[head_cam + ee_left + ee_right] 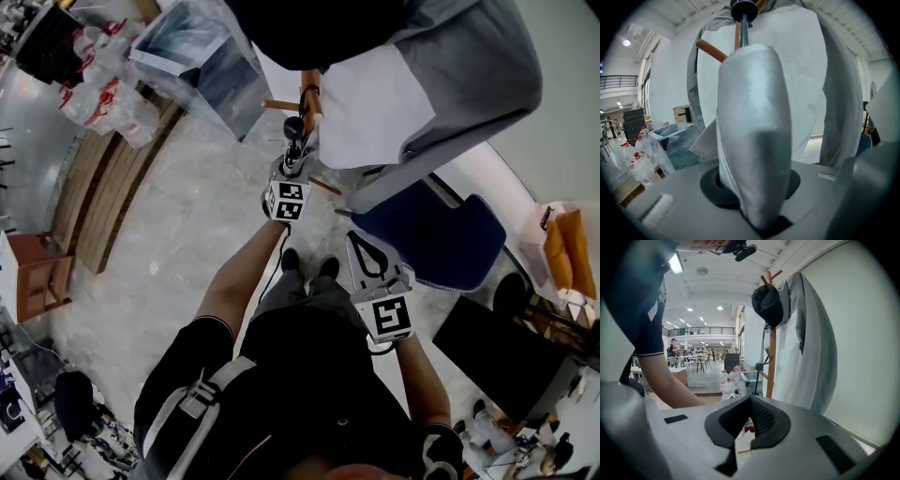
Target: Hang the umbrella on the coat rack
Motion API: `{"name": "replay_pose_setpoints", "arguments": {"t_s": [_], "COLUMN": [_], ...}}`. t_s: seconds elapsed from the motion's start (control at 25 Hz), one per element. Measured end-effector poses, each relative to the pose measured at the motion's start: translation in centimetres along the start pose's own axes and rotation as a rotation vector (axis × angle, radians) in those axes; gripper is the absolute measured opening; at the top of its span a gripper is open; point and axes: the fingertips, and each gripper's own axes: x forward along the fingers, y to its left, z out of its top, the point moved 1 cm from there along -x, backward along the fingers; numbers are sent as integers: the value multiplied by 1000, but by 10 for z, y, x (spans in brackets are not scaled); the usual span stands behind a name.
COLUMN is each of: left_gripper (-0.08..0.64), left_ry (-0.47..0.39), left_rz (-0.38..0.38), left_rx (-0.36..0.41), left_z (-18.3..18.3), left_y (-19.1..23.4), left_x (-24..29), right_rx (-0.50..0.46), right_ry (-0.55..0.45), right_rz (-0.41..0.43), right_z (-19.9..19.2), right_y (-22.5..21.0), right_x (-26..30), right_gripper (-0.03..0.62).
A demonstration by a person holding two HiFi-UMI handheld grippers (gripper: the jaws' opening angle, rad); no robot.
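A long grey-and-white coat (441, 84) drapes the wooden coat rack (310, 98), and hard by that rack's pole I hold the folded silver-grey fabric umbrella (754, 131), black tip (743, 9) foremost, clamped in my left tongs (292, 167), while my right tongs (749, 401), farther from the rack, sit closed on nothing.

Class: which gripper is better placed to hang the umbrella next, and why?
The left gripper: it grips the umbrella close to the coat rack; the right gripper is empty and farther back.

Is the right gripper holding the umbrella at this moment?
No, the right gripper is shut and empty; the umbrella sits in the left gripper.
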Motion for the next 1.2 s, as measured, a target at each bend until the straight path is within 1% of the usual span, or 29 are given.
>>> {"name": "replay_pose_setpoints", "arguments": {"t_s": [0.28, 0.44, 1.2], "left_gripper": [100, 101, 117], "left_ry": [5, 5, -76], "left_rz": [3, -3, -15], "left_rx": [-3, 9, 31], "left_z": [-10, -15, -12], "left_y": [3, 5, 9], "left_x": [10, 15, 27], "right_rx": [10, 3, 15], "right_ry": [3, 12, 37], "right_rz": [2, 6, 6], "right_z": [-2, -4, -12], "right_y": [-1, 0, 5], "right_x": [4, 7, 10], "right_gripper": [3, 3, 3]}}
